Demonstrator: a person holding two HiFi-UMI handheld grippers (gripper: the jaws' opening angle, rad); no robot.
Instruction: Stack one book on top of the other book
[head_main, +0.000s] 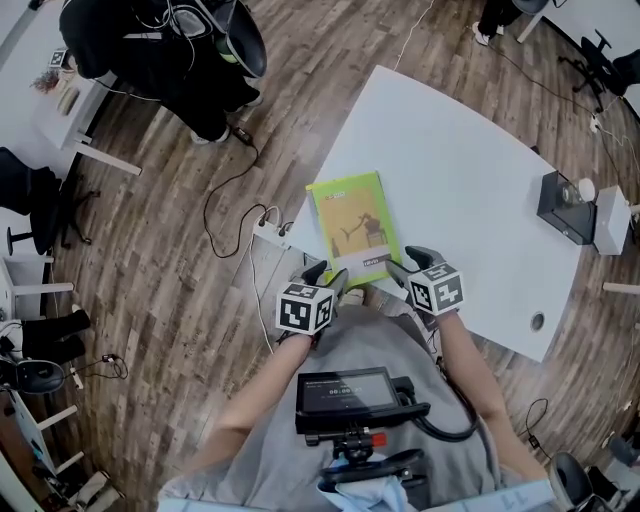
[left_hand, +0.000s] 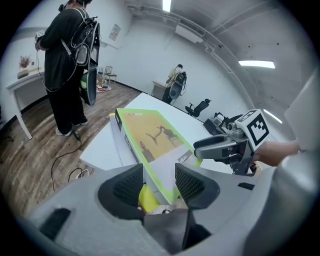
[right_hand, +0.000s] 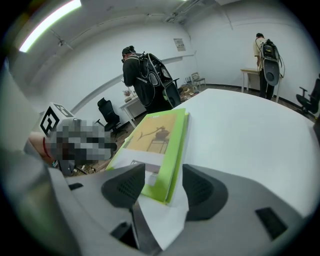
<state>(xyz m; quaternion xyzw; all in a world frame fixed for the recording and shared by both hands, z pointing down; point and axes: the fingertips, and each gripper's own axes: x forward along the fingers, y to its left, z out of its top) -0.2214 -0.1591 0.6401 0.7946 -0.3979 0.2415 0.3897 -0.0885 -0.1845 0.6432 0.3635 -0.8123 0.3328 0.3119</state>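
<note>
One green book (head_main: 353, 228) on table (head_main: 470, 180)

Lime-green book (head_main: 352, 228) on a white table (head_main: 470, 190), above a brown floor (head_main: 170, 230).
The book cover carries an ochre-yellow panel with dark silhouettes and a white band under it. The floor shows a wood-plank grain. The left gripper (head_main: 328, 274) and right gripper (head_main: 405, 262) are grey, each with black-and-white square markers (head_main: 304, 309).
</note>
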